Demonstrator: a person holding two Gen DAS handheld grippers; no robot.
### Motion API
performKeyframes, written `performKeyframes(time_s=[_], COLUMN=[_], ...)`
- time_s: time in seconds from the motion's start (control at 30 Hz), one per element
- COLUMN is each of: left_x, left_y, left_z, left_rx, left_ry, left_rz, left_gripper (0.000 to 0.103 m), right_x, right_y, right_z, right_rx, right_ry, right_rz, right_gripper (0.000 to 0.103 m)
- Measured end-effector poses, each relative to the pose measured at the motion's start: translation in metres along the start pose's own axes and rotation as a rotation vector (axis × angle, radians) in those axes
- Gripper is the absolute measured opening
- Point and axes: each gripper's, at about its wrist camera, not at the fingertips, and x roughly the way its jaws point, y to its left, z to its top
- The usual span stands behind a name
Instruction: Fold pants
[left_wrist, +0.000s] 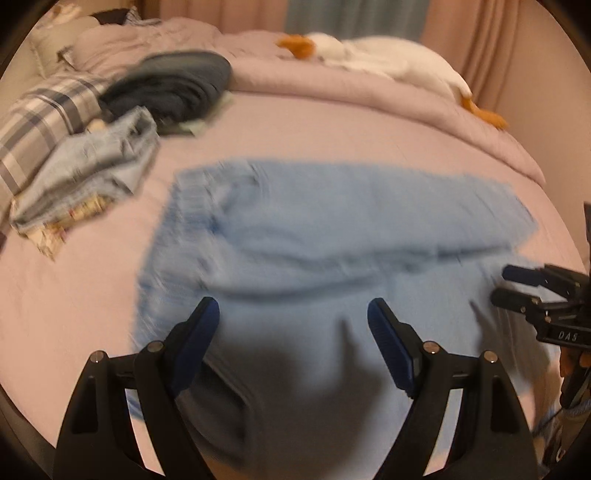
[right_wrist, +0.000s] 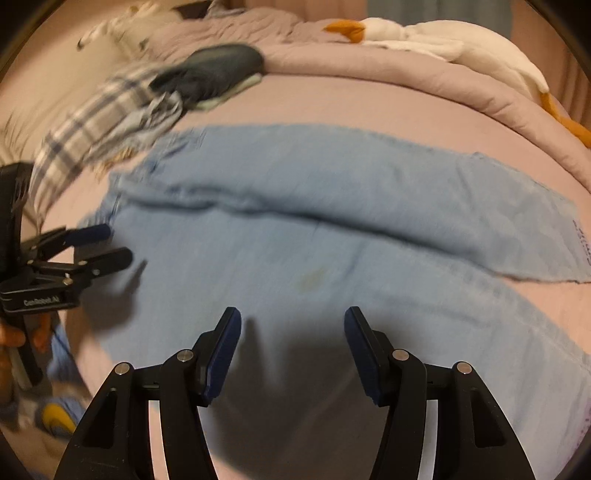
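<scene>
Light blue pants (left_wrist: 332, 229) lie spread flat on the pink bed sheet (left_wrist: 74, 295), waistband to the left and both legs running to the right; the right wrist view shows the same pants (right_wrist: 295, 206). My left gripper (left_wrist: 293, 306) hovers open above the near part of the pants, nothing between its fingers. My right gripper (right_wrist: 291, 317) also stands open over the near leg with nothing between its fingers. Each gripper shows in the other's view: the right gripper (left_wrist: 502, 286) at the right edge, the left gripper (right_wrist: 118, 242) at the left edge, both open.
A pile of folded light jeans (left_wrist: 92, 173) and dark clothes (left_wrist: 173, 85) sits at the far left on a plaid pillow (left_wrist: 40, 118). A bunched pink duvet (left_wrist: 369, 92) and a white goose plush (left_wrist: 388, 55) lie along the far side. A hand (right_wrist: 14, 339) holds the left gripper.
</scene>
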Motion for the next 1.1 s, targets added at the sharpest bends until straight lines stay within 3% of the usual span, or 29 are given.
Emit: performKeyframes(time_s=[0.1,0.27,0.37,0.43,0.57,0.67,0.83,0.93,1.03,1.07,1.1], left_x=[0.001,0.019,0.036,0.053,0.076,0.086,0.093,0.101,0.108,0.109,0.111], left_y=[0.016,0.047,0.075,0.099,0.132,0.14,0.144,0.143,0.145,0.144,0.143], left_z=[0.026,0.053,0.065,0.072,0.079,0.079,0.082,0.09,0.097,0.099,0.1], left_rx=[-0.025,-0.081,-0.173,-0.276,-0.414,-0.453,-0.465,-0.409,-0.377,-0.364,-0.354], left_ry=[-0.055,-0.044,-0.006,0.041,0.094,0.119,0.129,0.167,0.191,0.195,0.203], left_rz=[0.032,0.051,-0.014,-0.1,-0.155,-0.221,-0.256,-0.258,-0.299,-0.31,-0.316], left_gripper=[0.082,0.082,0.082,0.082,0.082,0.082,0.08,0.064,0.063,0.048,0.041], right_x=[0.006,0.014,0.02,0.024,0.033,0.039,0.059,0.073,0.085,0.088,0.092], right_y=[-0.005,-0.013,-0.023,-0.027,-0.045,-0.054,-0.063,-0.065,-0.065,-0.064,-0.063], right_z=[0.019,0.048,0.065,0.071,0.085,0.094,0.11,0.124,0.139,0.143,0.147], right_rx=[-0.018,-0.026,-0.021,-0.011,0.012,0.001,-0.051,-0.082,-0.114,-0.127,-0.139], right_ry=[-0.03,-0.066,-0.086,-0.092,-0.075,-0.051,0.008,0.038,0.065,0.077,0.09], right_rz=[-0.033,-0.034,-0.037,-0.041,-0.042,-0.049,-0.074,-0.064,-0.033,-0.019,0.0], right_gripper=[0.058,0.058,0.058,0.058,0.058,0.058,0.058,0.058,0.058,0.058,0.058])
